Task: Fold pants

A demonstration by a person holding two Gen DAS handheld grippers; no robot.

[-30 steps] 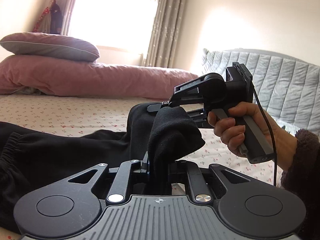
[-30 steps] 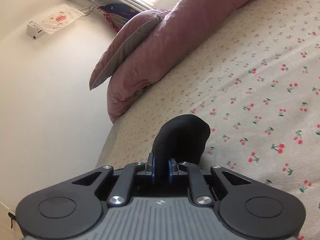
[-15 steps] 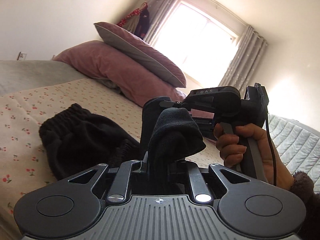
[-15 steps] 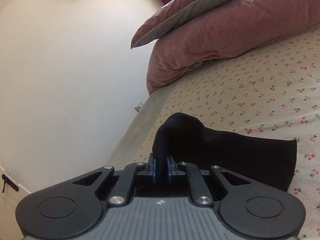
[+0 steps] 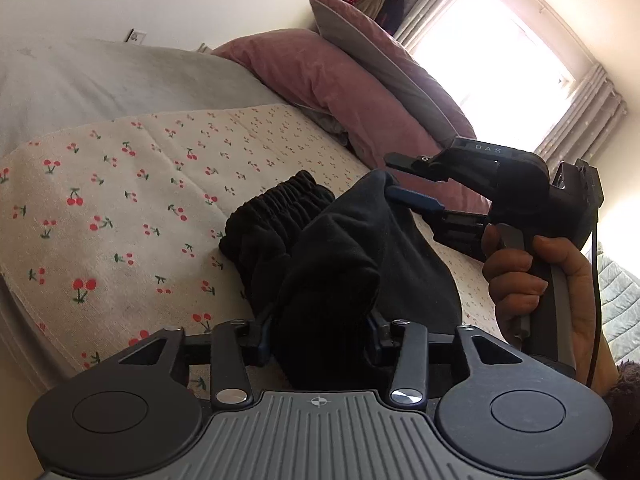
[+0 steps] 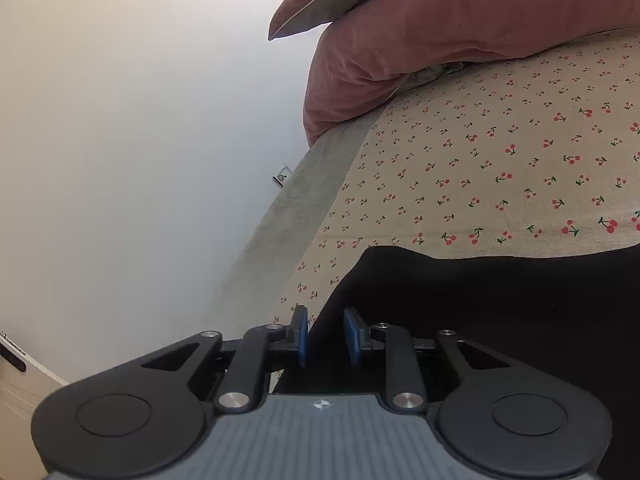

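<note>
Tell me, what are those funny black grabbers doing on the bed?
A person is folding black pants on a bed with a cherry-print sheet. Each hand holds a gripper. The left gripper has a bunch of the dark cloth between its fingers, which look spread. The right gripper has opened, and the cloth lies loose between its blue pads. The pants' stretchy waistband rests on the sheet, with pink pillows behind.
</note>
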